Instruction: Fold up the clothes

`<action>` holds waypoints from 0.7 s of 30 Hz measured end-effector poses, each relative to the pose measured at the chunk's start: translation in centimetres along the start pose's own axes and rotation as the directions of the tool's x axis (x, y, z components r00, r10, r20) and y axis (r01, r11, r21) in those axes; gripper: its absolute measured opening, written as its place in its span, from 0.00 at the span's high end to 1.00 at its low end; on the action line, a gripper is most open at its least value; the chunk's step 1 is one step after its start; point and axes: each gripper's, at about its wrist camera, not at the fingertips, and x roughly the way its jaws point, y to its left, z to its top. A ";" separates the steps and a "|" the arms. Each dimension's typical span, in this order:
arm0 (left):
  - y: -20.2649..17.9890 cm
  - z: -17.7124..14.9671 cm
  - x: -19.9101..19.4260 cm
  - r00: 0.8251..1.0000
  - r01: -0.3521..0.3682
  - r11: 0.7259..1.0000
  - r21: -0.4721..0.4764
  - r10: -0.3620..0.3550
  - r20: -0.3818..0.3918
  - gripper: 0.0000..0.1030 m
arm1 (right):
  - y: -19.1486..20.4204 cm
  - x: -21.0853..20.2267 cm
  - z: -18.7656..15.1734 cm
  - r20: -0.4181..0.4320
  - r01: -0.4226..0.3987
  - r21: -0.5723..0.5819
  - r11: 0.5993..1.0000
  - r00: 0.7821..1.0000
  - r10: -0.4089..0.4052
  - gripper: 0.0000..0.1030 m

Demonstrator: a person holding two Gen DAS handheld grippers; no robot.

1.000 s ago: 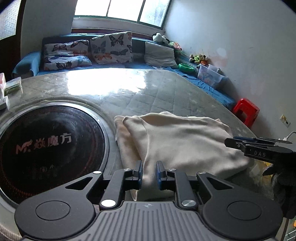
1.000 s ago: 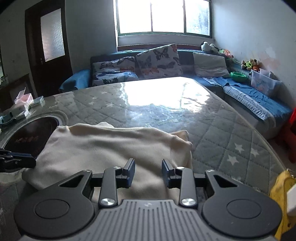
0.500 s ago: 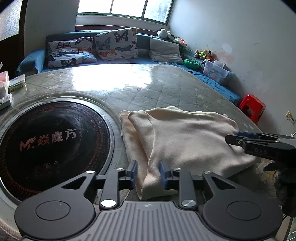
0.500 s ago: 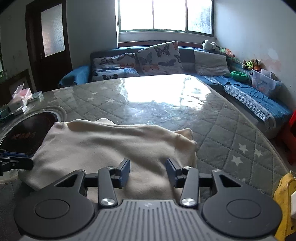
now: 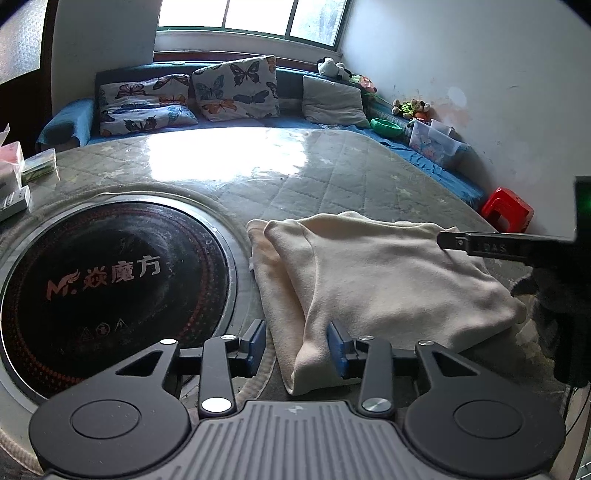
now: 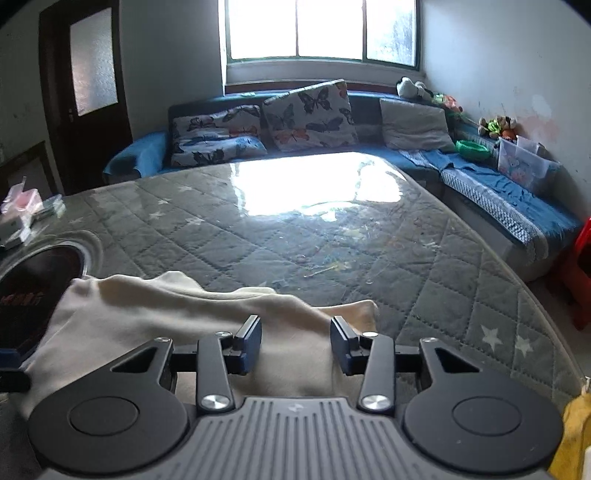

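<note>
Black round cooktop (image 5: 110, 280), set into table: orange-red "M" logo with wing, then Chinese characters "焱魔方". Below, row of three small warning symbols, too small to read. Finger of right gripper (image 5: 491, 248), left wrist view: embossed letters, apparently "DAS". Right wrist view: cooktop print blurred, unreadable.

Bright window (image 6: 321, 29), blue sofa (image 6: 369, 147), white walls (image 5: 461, 55)
</note>
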 end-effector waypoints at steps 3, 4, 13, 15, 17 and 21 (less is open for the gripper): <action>0.1 0.1 0.0 1.000 0.000 1.000 -0.003 0.000 -0.003 0.61 | -0.1 0.9 0.1 -0.015 0.011 0.003 1.000 1.000 -0.011 0.63; 0.1 0.1 0.0 1.000 0.000 1.000 -0.003 0.000 -0.001 0.61 | -0.1 0.9 0.2 -0.013 0.012 0.003 1.000 1.000 -0.012 0.63; 0.2 0.1 -0.2 1.000 -0.003 1.000 -0.009 0.003 0.002 0.58 | 1.8 2.3 1.0 -0.027 0.033 -0.061 0.998 0.999 -0.035 0.63; 0.2 0.1 -0.3 1.000 -0.003 1.000 -0.008 0.003 0.003 0.58 | 2.0 2.3 1.0 -0.023 0.039 -0.064 0.997 0.999 -0.041 0.63; 0.2 0.1 -0.4 1.000 -0.005 1.000 -0.009 0.005 0.004 0.57 | 2.1 2.3 1.1 -0.018 0.043 -0.068 0.997 0.999 -0.045 0.62; 0.3 0.2 -0.5 1.000 -0.009 1.000 -0.013 0.009 0.005 0.55 | 2.4 1.6 1.2 -0.008 0.043 -0.077 0.996 0.999 -0.044 0.62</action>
